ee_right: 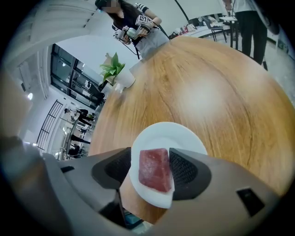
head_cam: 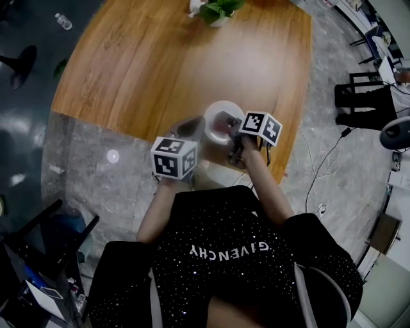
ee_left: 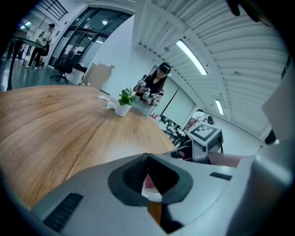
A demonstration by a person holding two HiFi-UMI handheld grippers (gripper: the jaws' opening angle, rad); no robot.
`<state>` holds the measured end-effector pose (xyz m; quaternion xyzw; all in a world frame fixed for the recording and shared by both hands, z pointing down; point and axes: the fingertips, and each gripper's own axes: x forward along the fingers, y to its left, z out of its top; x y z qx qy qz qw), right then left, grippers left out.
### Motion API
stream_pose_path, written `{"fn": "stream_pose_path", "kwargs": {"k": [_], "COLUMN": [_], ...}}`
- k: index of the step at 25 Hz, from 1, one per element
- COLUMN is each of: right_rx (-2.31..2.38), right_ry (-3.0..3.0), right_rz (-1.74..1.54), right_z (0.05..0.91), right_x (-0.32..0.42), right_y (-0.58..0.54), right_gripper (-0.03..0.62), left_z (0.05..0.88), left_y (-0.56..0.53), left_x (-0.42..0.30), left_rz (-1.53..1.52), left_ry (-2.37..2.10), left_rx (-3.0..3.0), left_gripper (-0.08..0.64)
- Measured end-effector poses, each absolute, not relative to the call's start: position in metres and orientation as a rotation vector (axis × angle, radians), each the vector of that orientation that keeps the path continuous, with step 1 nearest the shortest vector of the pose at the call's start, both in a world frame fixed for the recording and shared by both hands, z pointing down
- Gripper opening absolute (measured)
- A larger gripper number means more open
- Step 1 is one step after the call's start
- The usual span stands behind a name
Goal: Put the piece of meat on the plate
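Note:
A red slab of meat [ee_right: 155, 169] lies on a small white plate [ee_right: 166, 136] near the front edge of the wooden table [ee_right: 221, 92]. My right gripper [ee_right: 154, 171] straddles the meat with its jaws apart; a strip of plate shows between the left pad and the meat. In the head view the plate [head_cam: 221, 110] sits between both grippers, the right gripper [head_cam: 228, 122] over it. My left gripper [head_cam: 192, 128] reaches the plate's left rim. In the left gripper view the plate's rim [ee_left: 152, 195] sits in the narrow gap of the left gripper [ee_left: 150, 180], with the meat [ee_left: 148, 182] beyond.
A potted plant [head_cam: 218, 9] stands at the table's far side. The table edge runs just below the plate, with grey floor behind it. A bottle [head_cam: 63, 21] lies on the floor far left. Chairs and cables [head_cam: 359, 96] stand to the right. A person [ee_left: 154, 87] stands beyond the plant.

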<state>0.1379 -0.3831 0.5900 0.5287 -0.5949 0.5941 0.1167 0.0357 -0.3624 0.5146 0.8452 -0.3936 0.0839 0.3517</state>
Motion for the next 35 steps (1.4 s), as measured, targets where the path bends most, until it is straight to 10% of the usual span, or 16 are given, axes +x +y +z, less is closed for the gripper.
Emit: {"fn": "stream_pose_path", "kwargs": {"k": [22, 26, 35], "right_rx": [1.699, 1.835, 1.771], "right_ry": [-2.050, -2.094, -2.391], "right_rz": [1.473, 1.286, 0.675], "right_z": [0.533, 0.512, 0.443], "right_x": [0.165, 0.179, 0.173], "right_y": [-0.371, -0.368, -0.346], "right_gripper": [0.244, 0.032, 0.012], "left_z": [0.495, 0.479, 0.447], "left_y": [-0.354, -0.358, -0.358], "left_x": [0.060, 0.067, 0.089], "left_rz": [0.256, 0.234, 0.233], "left_ry": [-1.006, -1.045, -1.051], "left_rx": [2.280, 2.331, 2.502], "left_gripper": [0.011, 0.011, 0.011]}}
